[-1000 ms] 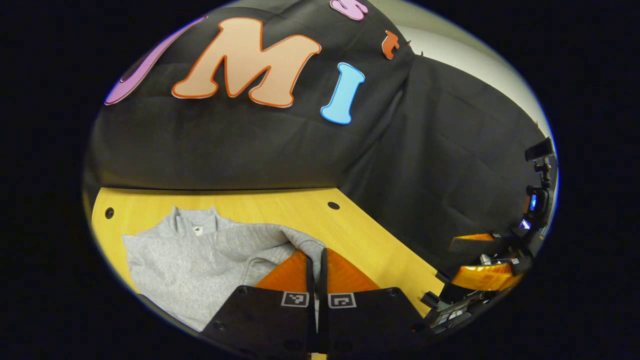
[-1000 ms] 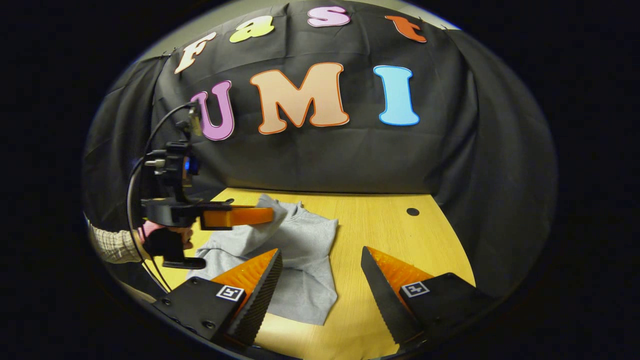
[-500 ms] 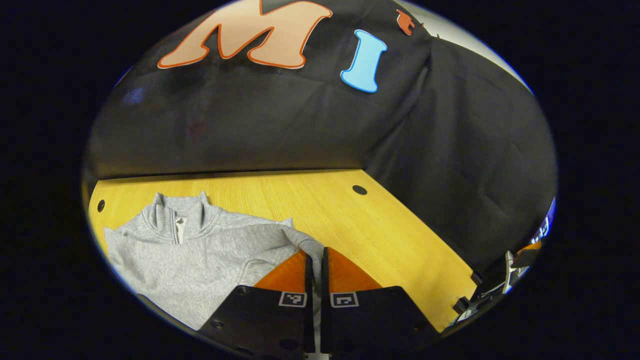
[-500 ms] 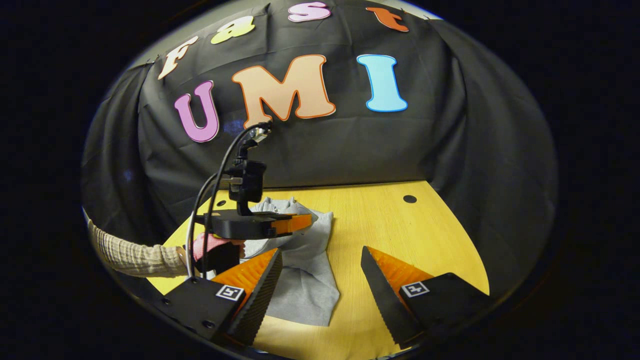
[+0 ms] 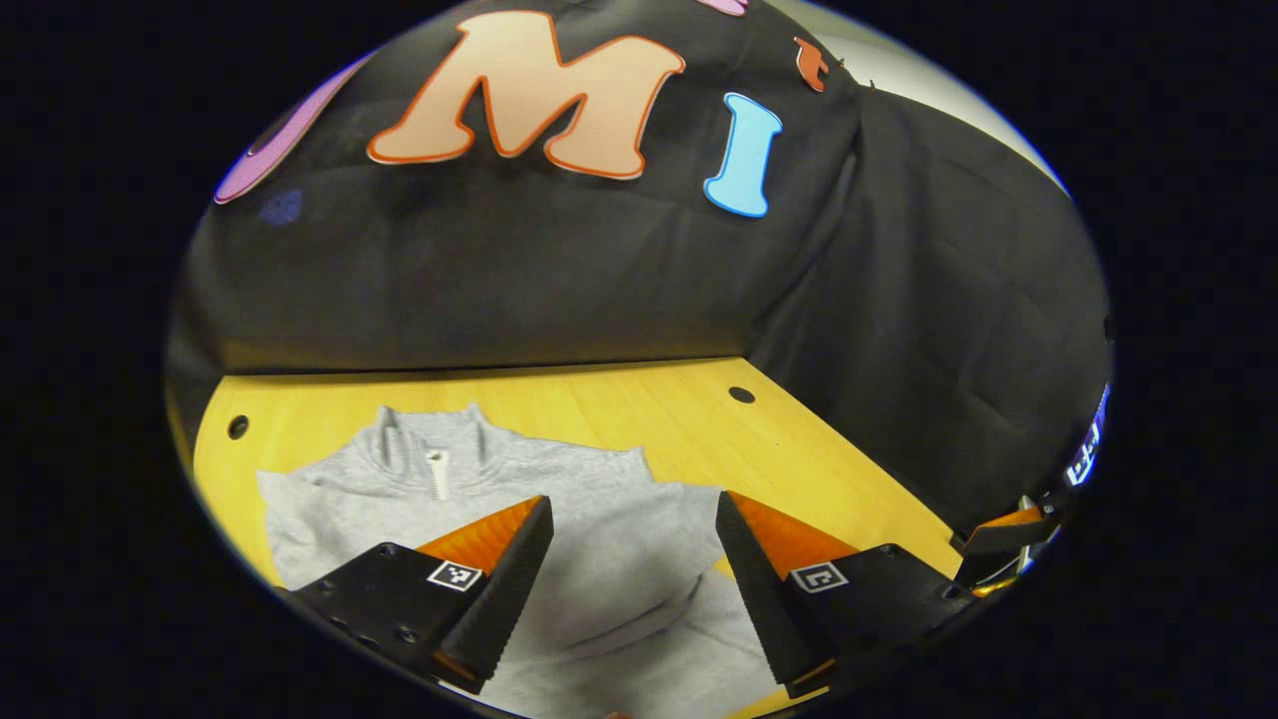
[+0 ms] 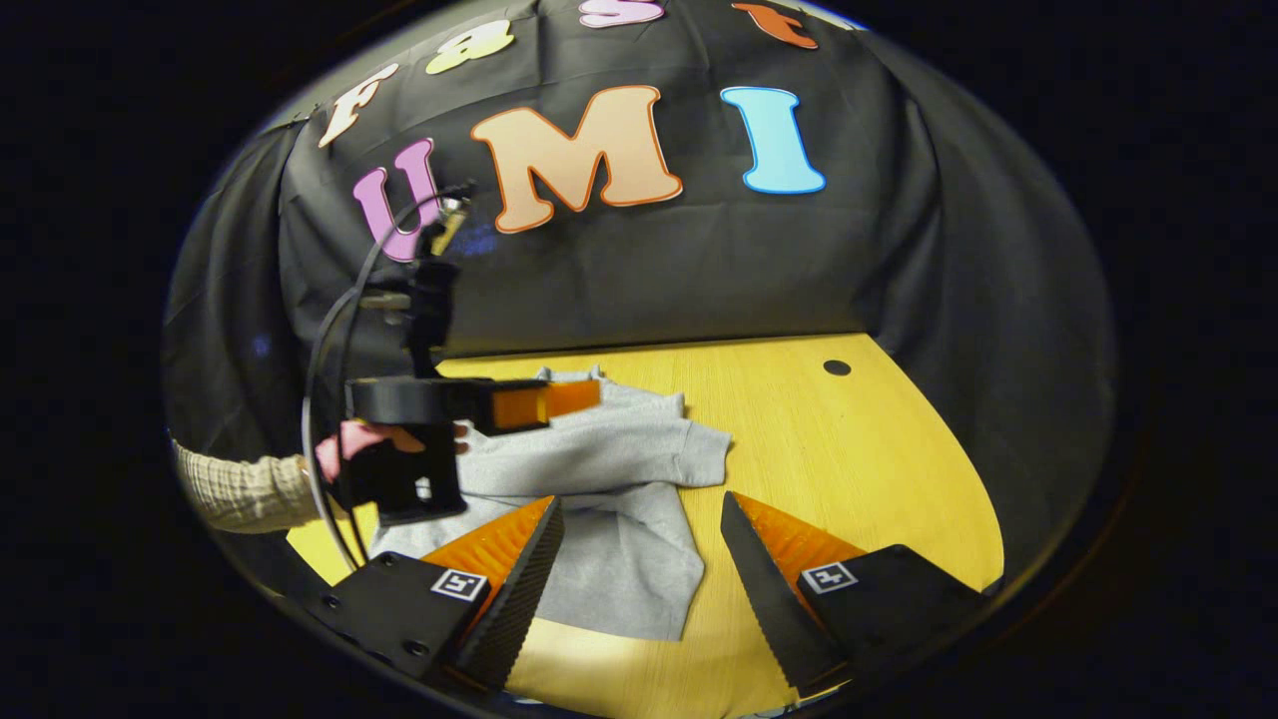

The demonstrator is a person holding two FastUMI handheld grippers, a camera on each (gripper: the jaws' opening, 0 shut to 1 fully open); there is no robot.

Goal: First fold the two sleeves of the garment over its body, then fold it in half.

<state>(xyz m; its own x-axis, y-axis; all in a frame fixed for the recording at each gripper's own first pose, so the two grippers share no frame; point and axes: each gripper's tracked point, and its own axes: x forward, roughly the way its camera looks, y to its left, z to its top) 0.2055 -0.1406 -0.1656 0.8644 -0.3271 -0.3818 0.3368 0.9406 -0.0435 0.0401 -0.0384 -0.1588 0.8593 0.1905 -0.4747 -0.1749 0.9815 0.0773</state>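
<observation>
Garment: grey sweatshirt (image 5: 559, 499) of fleecy knit, with a stand-up collar and a short zip at the neck. It lies flat on the table, collar toward the far wall. In the right gripper view the sweatshirt (image 6: 609, 479) shows one sleeve (image 6: 639, 454) folded across the body, its cuff end pointing to the right of the frame; the hem reaches toward the lower centre of the frame.

Surface: yellow wooden table (image 5: 639, 409) with visible grain and small round dark holes, one at its far left and one at its far right. In the right gripper view the table (image 6: 849, 469) is bare to the right of the garment.

Room: black cloth wall (image 5: 499, 270) hangs behind and to the right of the table, creased at the corner.

Left gripper (image 5: 634, 519): fingers spread wide, nothing between them. In its own view the grey cloth lies in the gap and runs under both fingers toward the bottom of the frame. In the right gripper view the left gripper (image 6: 574, 397) appears at centre left, above the collar end of the sweatshirt, held by a hand (image 6: 374, 439) with a pale checked sleeve (image 6: 240, 489) behind it; whether the fingers touch the cloth cannot be told.

Right gripper (image 6: 639, 524): fingers spread wide, nothing held. The garment's lower part lies between and beyond the fingers, nearer the left-hand one.
</observation>
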